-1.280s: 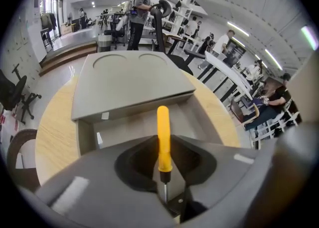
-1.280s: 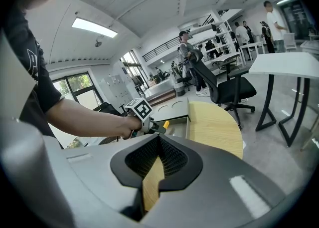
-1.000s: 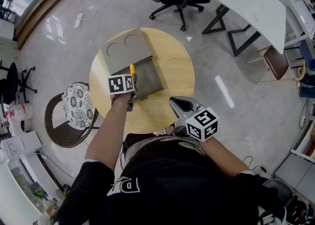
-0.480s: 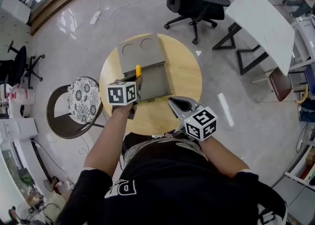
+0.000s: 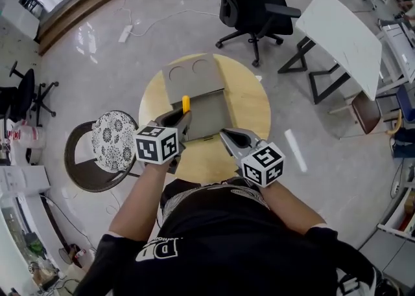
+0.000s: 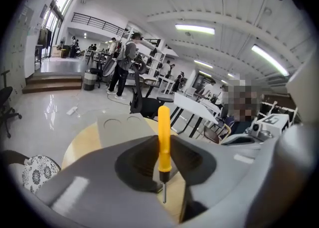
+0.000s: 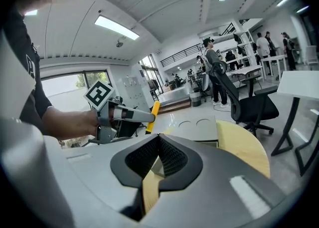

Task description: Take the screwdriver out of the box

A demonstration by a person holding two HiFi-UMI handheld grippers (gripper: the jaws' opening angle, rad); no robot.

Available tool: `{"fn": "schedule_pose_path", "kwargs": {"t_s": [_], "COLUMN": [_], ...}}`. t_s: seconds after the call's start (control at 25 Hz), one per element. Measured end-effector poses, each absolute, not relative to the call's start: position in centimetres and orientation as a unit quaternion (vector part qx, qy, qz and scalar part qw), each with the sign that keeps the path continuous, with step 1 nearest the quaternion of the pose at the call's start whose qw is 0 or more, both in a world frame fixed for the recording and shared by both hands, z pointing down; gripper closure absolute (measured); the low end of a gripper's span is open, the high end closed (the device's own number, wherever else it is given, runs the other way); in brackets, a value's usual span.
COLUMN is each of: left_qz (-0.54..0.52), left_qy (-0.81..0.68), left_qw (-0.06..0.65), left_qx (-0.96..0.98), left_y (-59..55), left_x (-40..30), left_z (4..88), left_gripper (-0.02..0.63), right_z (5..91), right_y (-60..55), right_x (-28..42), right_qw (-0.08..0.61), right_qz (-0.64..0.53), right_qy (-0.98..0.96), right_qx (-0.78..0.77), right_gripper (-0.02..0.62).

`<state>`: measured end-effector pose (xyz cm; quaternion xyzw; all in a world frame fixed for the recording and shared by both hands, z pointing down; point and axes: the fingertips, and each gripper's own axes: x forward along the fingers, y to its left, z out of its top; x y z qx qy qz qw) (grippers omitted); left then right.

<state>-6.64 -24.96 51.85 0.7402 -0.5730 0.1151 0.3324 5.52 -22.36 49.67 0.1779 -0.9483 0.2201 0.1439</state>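
Note:
My left gripper (image 5: 182,120) is shut on a screwdriver with a yellow handle (image 5: 185,104), held clear above the open grey box (image 5: 209,116). In the left gripper view the screwdriver (image 6: 163,132) stands upright between the pads, with its metal tip (image 6: 164,193) pointing down. The box lid (image 5: 192,76) lies flat at the back of the round wooden table (image 5: 249,103). At the box's near right corner my right gripper (image 5: 227,136) is shut on nothing. The right gripper view shows its own jaws (image 7: 158,141) closed, and the left gripper (image 7: 142,116) holding the yellow screwdriver (image 7: 155,109) to the left.
A black office chair (image 5: 258,10) stands beyond the table, and a white desk (image 5: 342,28) is at the right. A round patterned stool (image 5: 111,140) sits left of the table. People (image 6: 124,70) stand far off in the room.
My left gripper has risen with the screwdriver, lifting it up out of the box. My right gripper has shifted a little toward the box.

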Motion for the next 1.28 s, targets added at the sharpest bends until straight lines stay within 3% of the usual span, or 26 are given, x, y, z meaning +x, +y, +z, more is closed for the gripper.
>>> {"fn": "schedule_pose_path", "kwargs": {"t_s": [1.28], "left_qz": [0.043], "left_qy": [-0.511], "left_qw": [0.258], "left_qx": [0.819], "left_y": [-19.2], "left_x": [-9.6], "left_z": [45.0], "left_gripper": [0.471], "right_z": [47.2], "right_y": [-20.1], "right_x": [0.5], "right_qw": [0.130], "right_qz": [0.197], "right_qy": [-0.940], "right_qx": [0.244], "right_gripper": [0.595]}}
